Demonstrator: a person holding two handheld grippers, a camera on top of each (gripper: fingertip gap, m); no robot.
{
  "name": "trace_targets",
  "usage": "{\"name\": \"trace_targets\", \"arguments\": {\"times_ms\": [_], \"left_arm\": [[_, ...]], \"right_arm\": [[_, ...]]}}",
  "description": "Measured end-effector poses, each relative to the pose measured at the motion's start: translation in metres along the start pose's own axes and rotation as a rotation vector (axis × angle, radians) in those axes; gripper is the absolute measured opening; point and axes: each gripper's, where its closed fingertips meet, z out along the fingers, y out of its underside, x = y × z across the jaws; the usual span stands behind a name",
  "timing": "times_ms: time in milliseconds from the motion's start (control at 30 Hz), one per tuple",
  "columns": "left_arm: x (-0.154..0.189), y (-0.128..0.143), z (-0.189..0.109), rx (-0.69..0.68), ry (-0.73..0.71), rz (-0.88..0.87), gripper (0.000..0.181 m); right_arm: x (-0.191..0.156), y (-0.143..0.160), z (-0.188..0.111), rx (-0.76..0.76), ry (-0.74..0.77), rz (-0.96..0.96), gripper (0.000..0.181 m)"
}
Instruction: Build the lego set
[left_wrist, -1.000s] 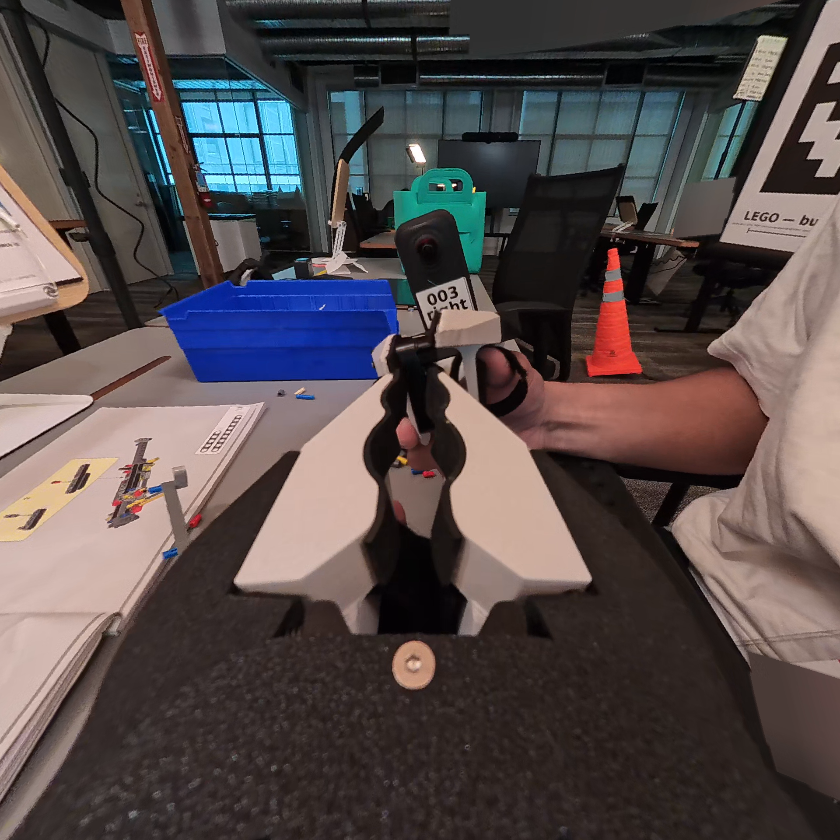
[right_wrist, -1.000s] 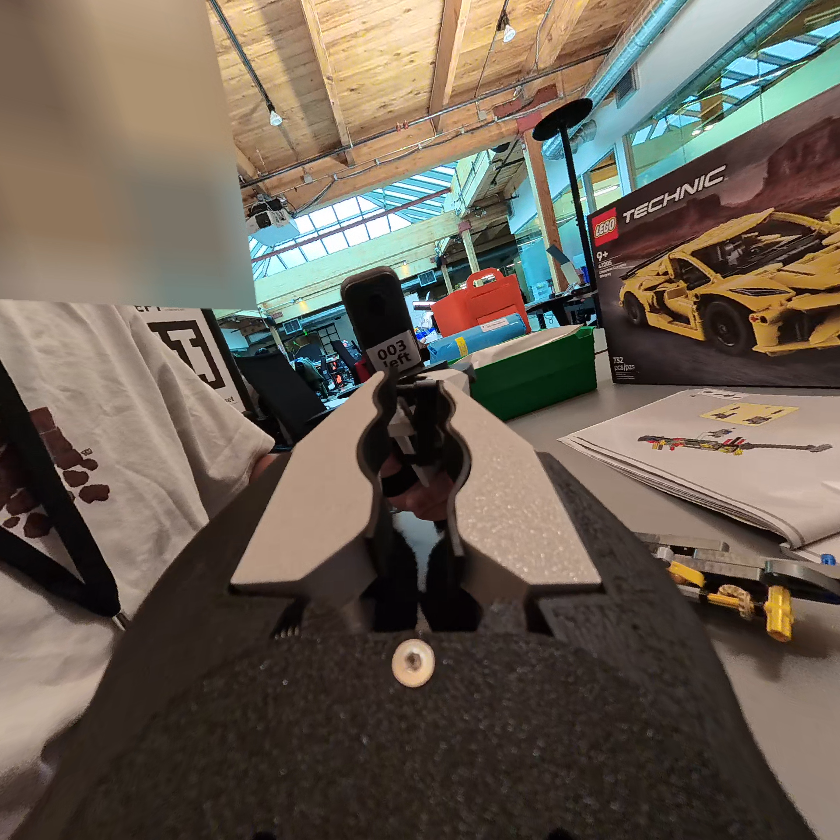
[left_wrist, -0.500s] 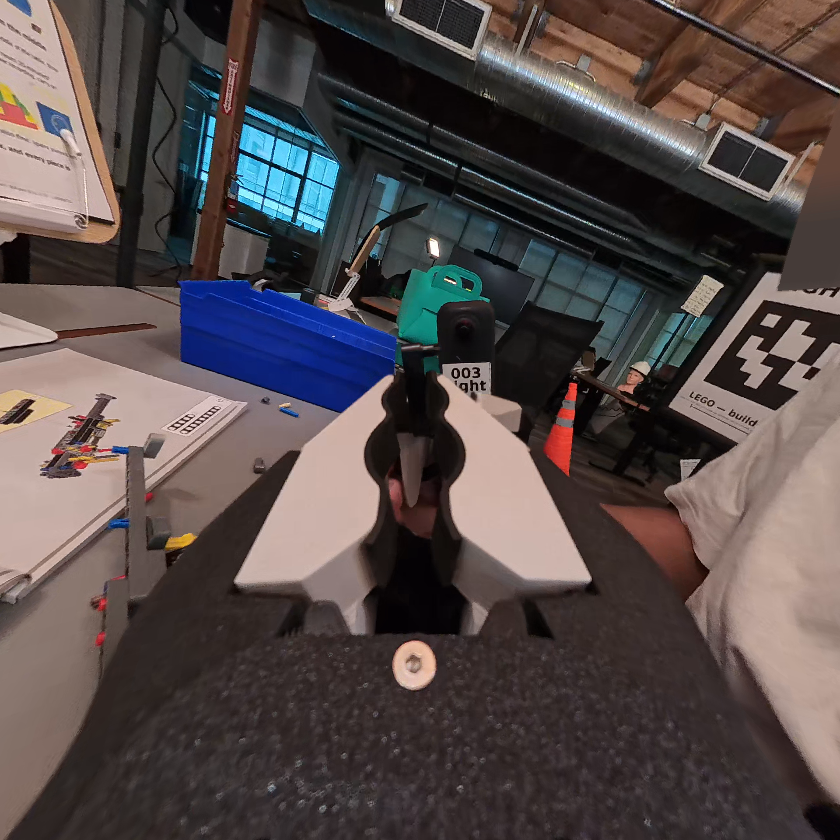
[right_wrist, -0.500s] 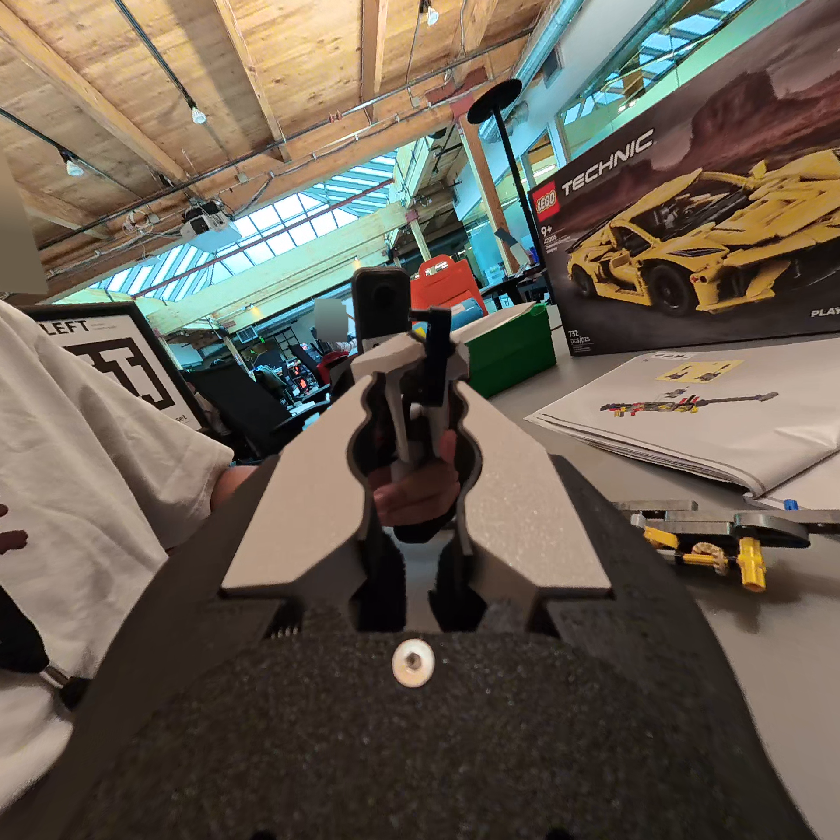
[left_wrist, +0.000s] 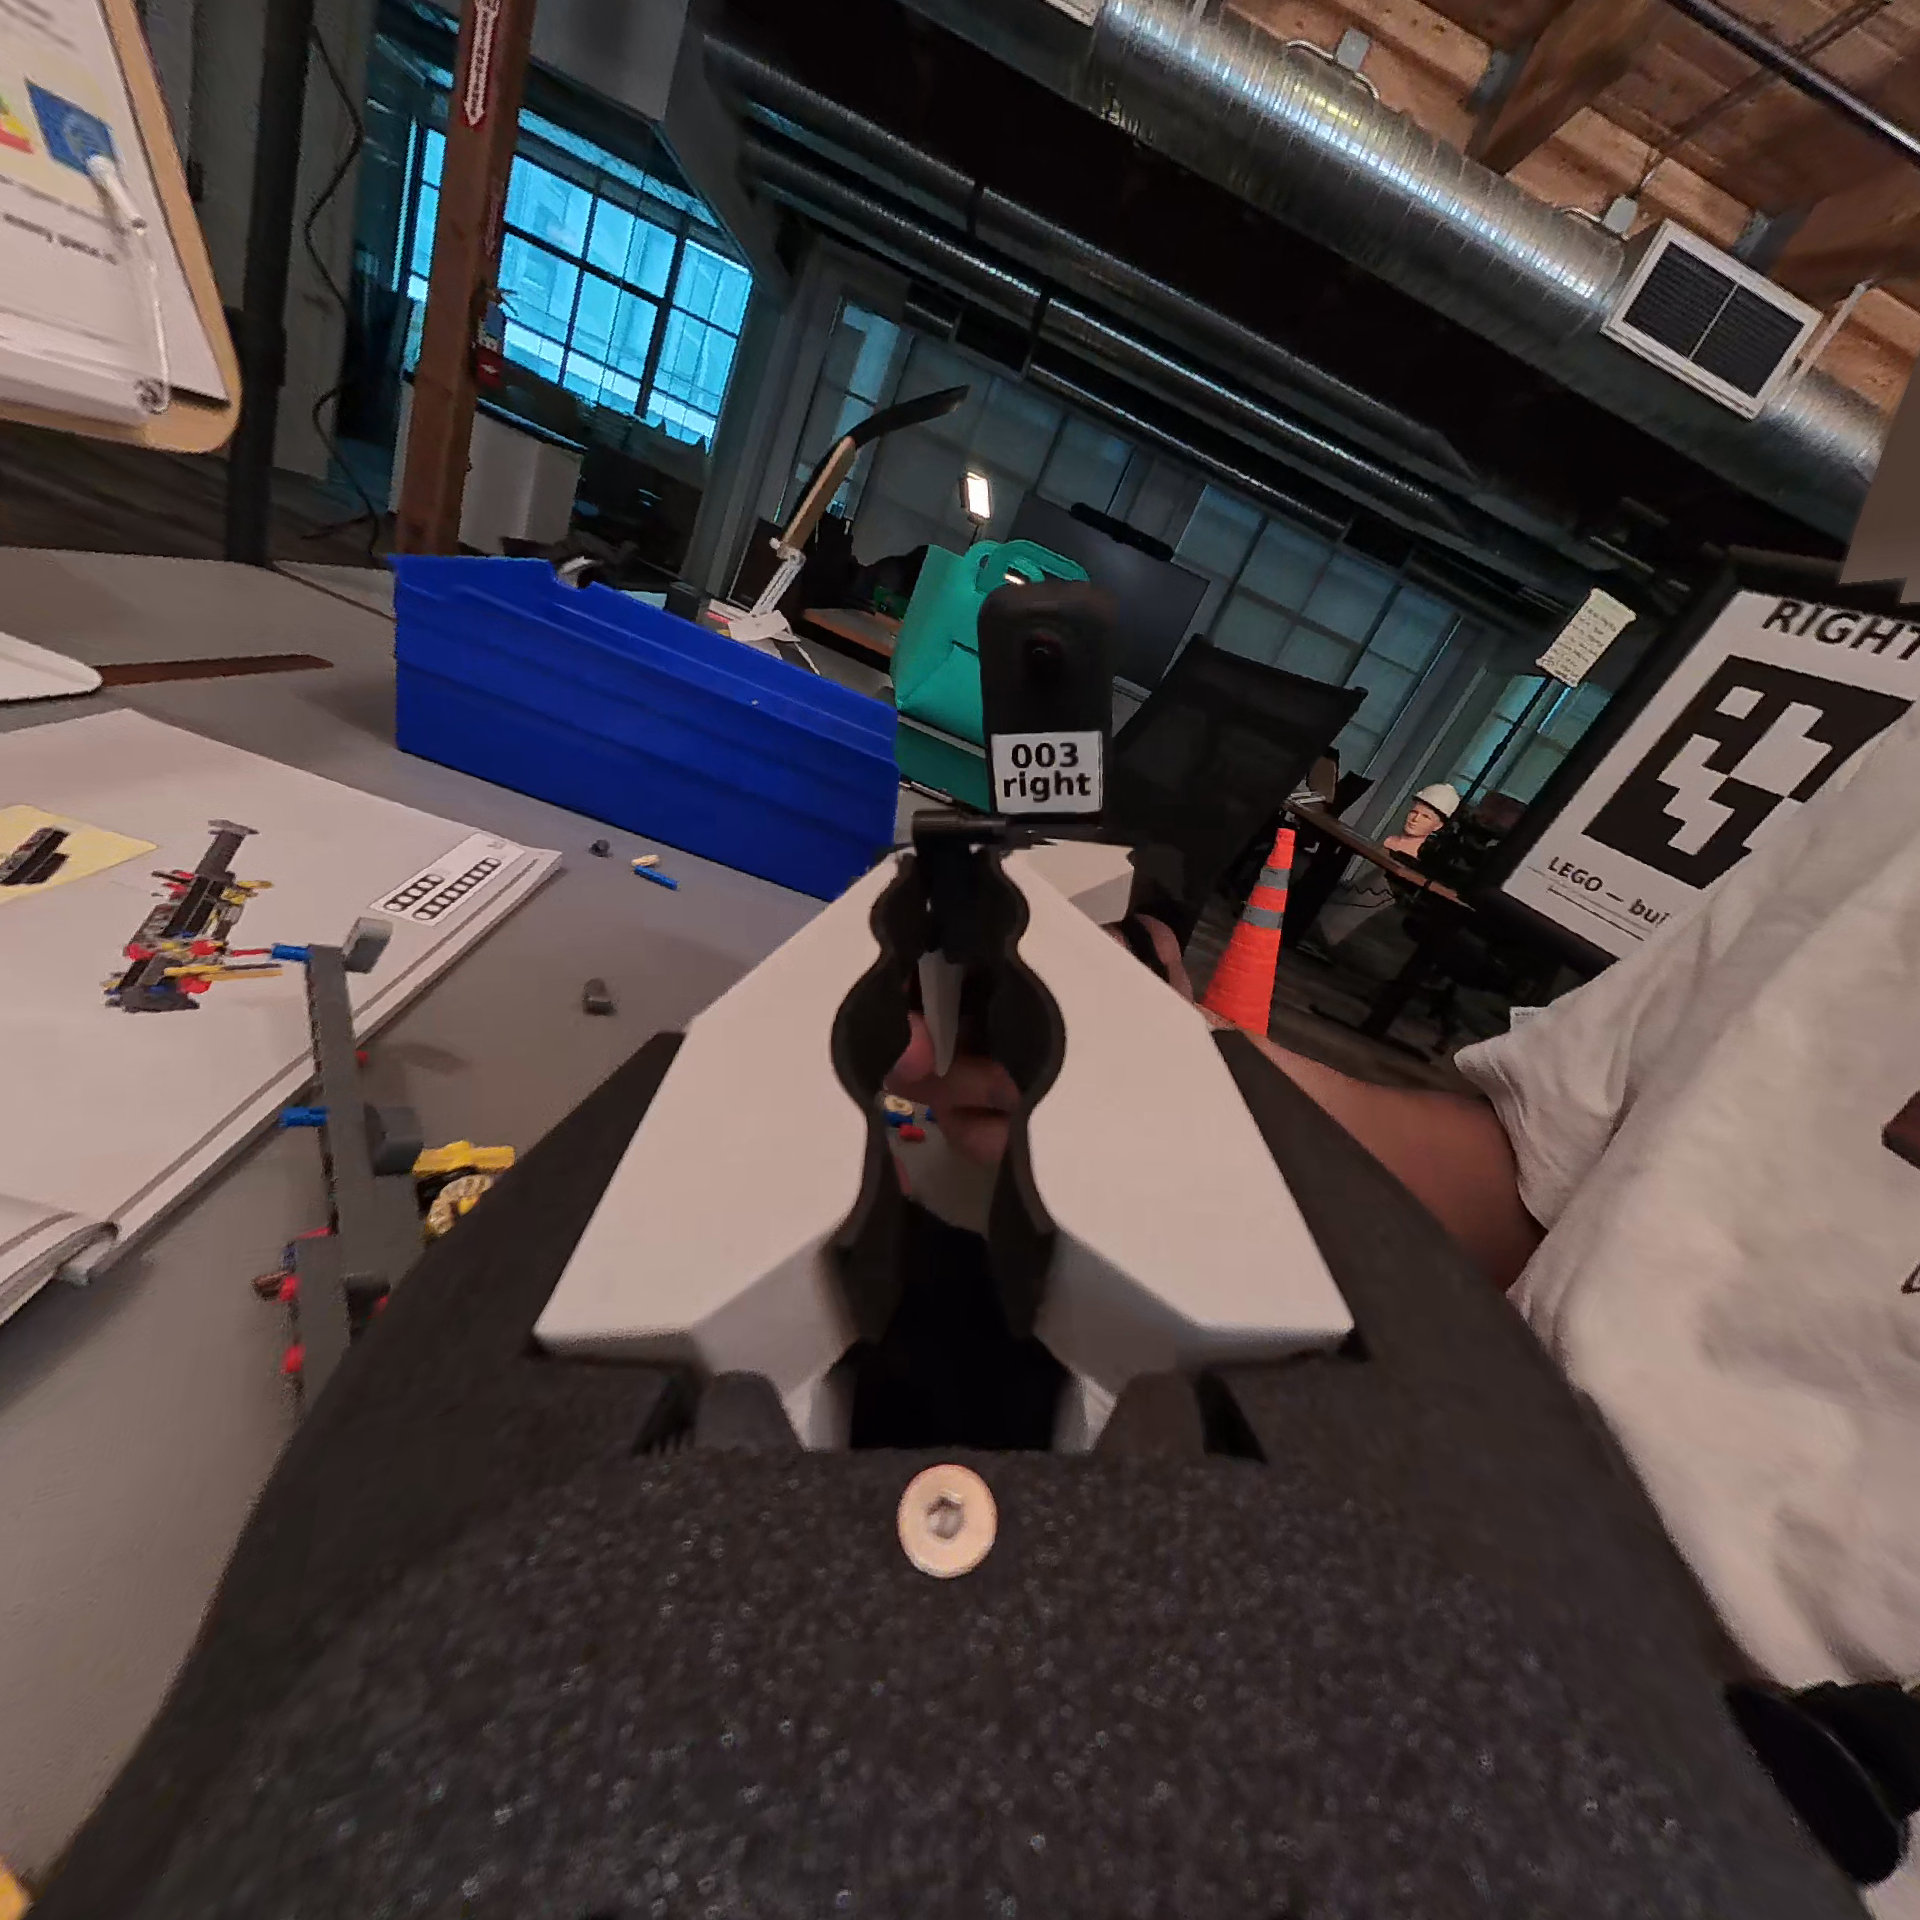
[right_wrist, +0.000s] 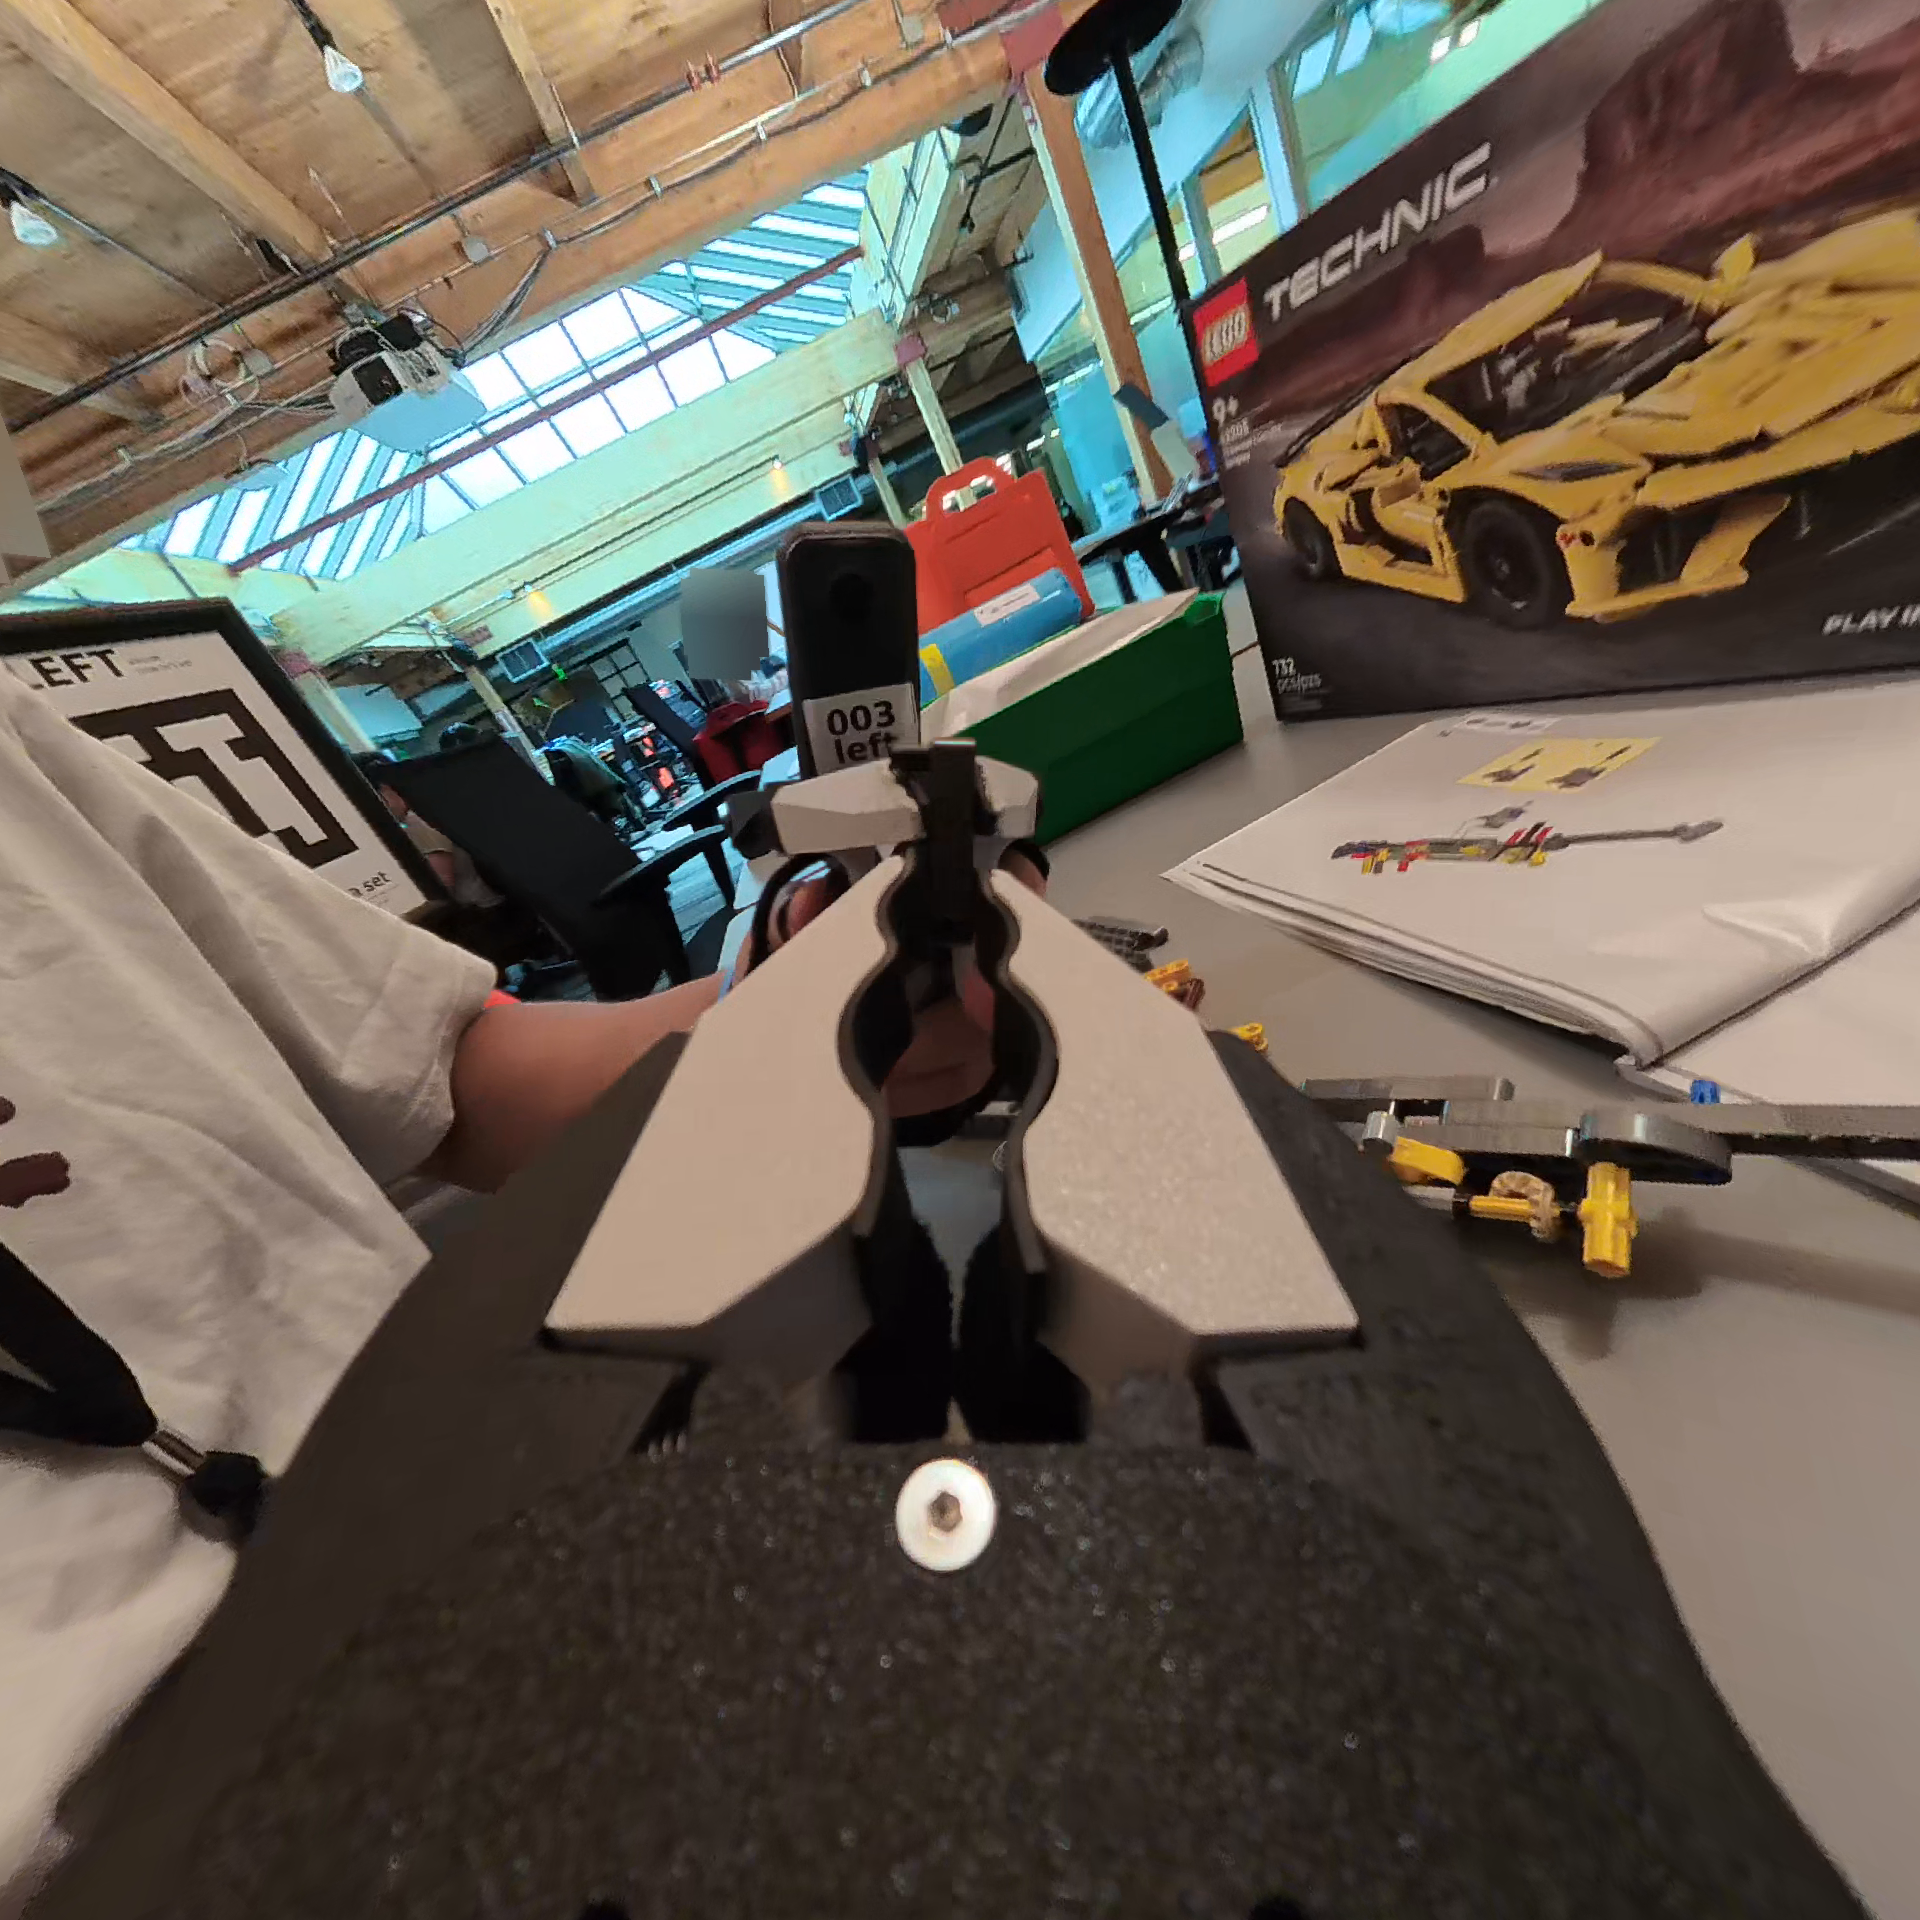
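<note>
Only right wrist view shows the set's box (right_wrist: 1579, 416).

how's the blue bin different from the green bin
The blue bin shows in the left wrist view, beyond the open instruction booklet; the green bin shows in the right wrist view, beside the lego set box. White paper or plastic sticks out of the green bin's top; what the blue bin holds cannot be seen from this angle. Both are plastic bins on the grey table.
</note>
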Motion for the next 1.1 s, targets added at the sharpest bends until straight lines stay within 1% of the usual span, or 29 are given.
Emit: {"name": "trace_targets", "arguments": {"times_ms": [67, 167, 200, 267, 333, 400, 433, 533, 567, 600, 667, 767, 833, 933, 1000, 1100], "left_arm": [[-0.005, 0.000, -0.002, -0.007, -0.010, -0.020, 0.007], [-0.002, -0.003, -0.004, 0.004, 0.008, -0.019, 0.007], [0.000, -0.004, -0.004, 0.003, 0.019, -0.025, 0.007], [0.000, -0.003, -0.004, -0.003, 0.015, -0.024, 0.006], [-0.005, -0.003, -0.004, 0.004, -0.014, -0.029, 0.006], [-0.021, -0.006, -0.006, 0.041, -0.098, -0.068, 0.006], [-0.030, -0.008, -0.008, 0.067, -0.133, -0.108, 0.006], [-0.055, -0.008, -0.016, 0.124, -0.220, -0.234, 0.006], [-0.059, -0.008, -0.018, 0.137, -0.233, -0.261, 0.007], [-0.062, -0.009, -0.019, 0.150, -0.233, -0.279, 0.006], [-0.065, -0.009, -0.020, 0.163, -0.250, -0.291, 0.006], [-0.064, -0.007, -0.019, 0.144, -0.255, -0.277, 0.006], [-0.062, -0.005, -0.016, 0.124, -0.255, -0.254, 0.006], [-0.059, -0.002, -0.013, 0.094, -0.260, -0.216, 0.007], [-0.057, -0.001, -0.011, 0.072, -0.272, -0.175, 0.006], [-0.055, 0.002, -0.009, 0.033, -0.291, -0.106, 0.007]], "right_arm": [[0.004, 0.001, 0.003, -0.027, -0.032, 0.064, 0.007], [-0.002, -0.001, 0.004, -0.026, -0.127, 0.179, 0.007], [-0.004, -0.002, 0.004, -0.018, -0.140, 0.190, 0.007], [-0.003, -0.001, 0.004, -0.009, -0.112, 0.158, 0.007], [0.002, -0.002, 0.004, 0.013, -0.037, 0.069, 0.008], [0.014, -0.004, 0.003, 0.024, 0.110, -0.095, 0.020], [0.021, -0.004, 0.001, 0.014, 0.195, -0.197, 0.022], [0.030, -0.010, -0.004, 0.002, 0.425, -0.466, 0.019], [0.033, -0.007, -0.004, -0.030, 0.488, -0.529, 0.017], [0.034, -0.002, -0.001, -0.067, 0.518, -0.577, 0.017], [0.033, 0.005, 0.005, -0.111, 0.547, -0.633, 0.018], [0.029, 0.001, 0.011, -0.098, 0.585, -0.679, 0.016], [0.036, 0.000, 0.009, -0.115, 0.653, -0.705, 0.016], [0.045, 0.002, 0.007, -0.153, 0.709, -0.724, 0.015], [0.050, 0.006, 0.006, -0.184, 0.728, -0.725, 0.013], [0.051, 0.006, 0.004, -0.194, 0.738, -0.736, 0.006]]}}
